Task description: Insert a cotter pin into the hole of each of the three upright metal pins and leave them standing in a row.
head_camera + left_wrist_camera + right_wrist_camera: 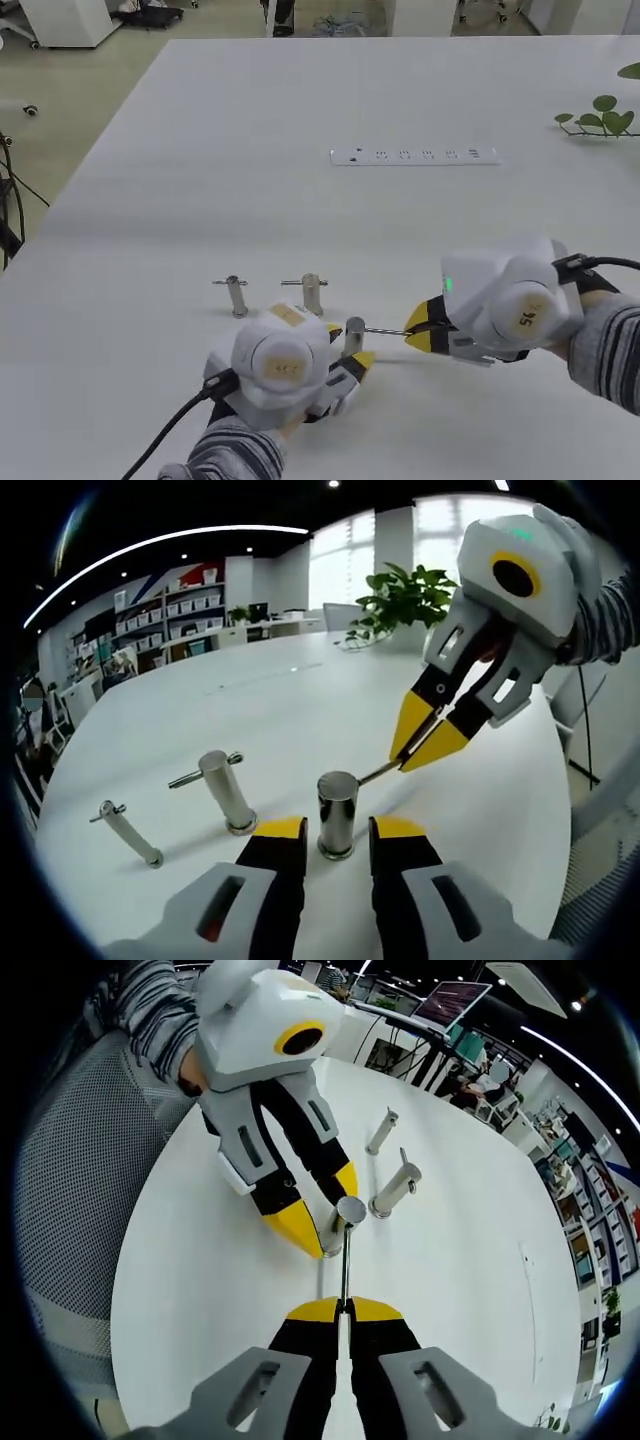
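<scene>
Two of three apparently done. Right tongs (345, 1307) pinched shut on a cotter pin (344, 1260), tip at the head of the nearest metal pin (337, 810), not visibly through. Left tongs (338, 828) straddling that pin's base; clamped or not, cannot tell. Beyond, on the counter (400, 230), middle metal pin (312, 292) and far metal pin (236, 295) upright, already cross-pinned.

Office: shelves (190, 605), monitors (455, 1000), potted plant (405, 600).

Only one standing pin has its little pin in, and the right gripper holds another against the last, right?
No, the left gripper view shows two done: far pin and middle pin. The right gripper holds a cotter pin against the last pin.
</scene>
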A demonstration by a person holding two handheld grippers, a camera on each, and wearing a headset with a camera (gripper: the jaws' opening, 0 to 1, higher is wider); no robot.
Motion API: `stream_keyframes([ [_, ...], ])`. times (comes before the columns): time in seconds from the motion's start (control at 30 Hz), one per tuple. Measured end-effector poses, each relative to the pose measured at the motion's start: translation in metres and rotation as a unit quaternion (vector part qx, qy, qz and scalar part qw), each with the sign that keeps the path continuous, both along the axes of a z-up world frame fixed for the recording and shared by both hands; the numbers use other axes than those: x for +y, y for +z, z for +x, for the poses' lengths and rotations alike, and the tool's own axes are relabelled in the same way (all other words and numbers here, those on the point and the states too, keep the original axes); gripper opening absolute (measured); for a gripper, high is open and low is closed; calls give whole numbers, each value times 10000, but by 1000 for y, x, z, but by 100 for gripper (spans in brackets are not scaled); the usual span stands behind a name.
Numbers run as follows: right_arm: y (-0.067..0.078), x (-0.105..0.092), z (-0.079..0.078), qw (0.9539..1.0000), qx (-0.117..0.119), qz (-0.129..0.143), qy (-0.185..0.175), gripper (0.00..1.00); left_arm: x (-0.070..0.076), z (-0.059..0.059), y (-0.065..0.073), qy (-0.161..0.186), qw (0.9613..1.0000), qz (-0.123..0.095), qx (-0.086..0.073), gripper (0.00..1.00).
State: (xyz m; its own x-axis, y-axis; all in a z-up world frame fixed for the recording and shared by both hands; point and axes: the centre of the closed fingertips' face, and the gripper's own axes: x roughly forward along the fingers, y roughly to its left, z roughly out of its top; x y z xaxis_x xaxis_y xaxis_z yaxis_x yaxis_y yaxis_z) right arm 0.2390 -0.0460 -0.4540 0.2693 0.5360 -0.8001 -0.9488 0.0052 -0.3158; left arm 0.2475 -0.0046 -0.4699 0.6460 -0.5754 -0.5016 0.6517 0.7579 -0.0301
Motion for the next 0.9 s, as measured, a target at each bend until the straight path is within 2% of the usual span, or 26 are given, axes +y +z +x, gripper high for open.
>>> stream_keyframes([
  [0.17,0,0,0,10000,-22,-36,41,0,0,4,-5,69,9999,0,73,17],
  [0.3,1,1,1,10000,-31,-46,47,0,-2,7,-4,152,9996,-202,150,13],
  [0.47,1,5,2,9999,-53,-62,74,0,-4,6,-8,132,9995,-195,212,11],
  [0.73,2,8,3,9994,-168,-218,231,0,-3,5,-9,102,9995,-189,221,11],
  [0.9,4,9,2,9993,-171,-212,263,0,-3,5,-10,103,9995,-199,210,10],
])
